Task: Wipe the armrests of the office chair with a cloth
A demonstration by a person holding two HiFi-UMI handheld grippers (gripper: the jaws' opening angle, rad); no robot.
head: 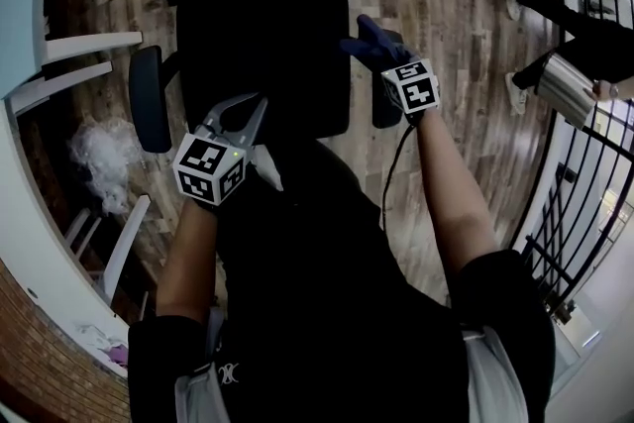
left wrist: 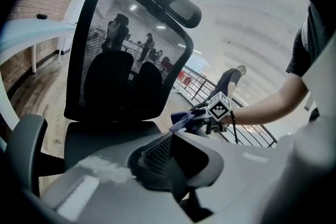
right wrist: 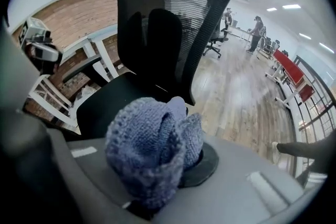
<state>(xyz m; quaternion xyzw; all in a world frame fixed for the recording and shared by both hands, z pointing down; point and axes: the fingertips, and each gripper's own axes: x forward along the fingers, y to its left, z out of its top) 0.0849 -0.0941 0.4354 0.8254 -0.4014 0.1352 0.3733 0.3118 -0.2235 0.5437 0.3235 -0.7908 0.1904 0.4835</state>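
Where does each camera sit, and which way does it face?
Head view: person's head, steeply down onto office chair; forearms, left gripper, right gripper show.
Left gripper view: left gripper, toward backrest; own jaws, right forearm show.
Right gripper view: right gripper, toward backrest; jaws gripping cloth show.
Shared: all show the backrest; the first two, the right gripper.
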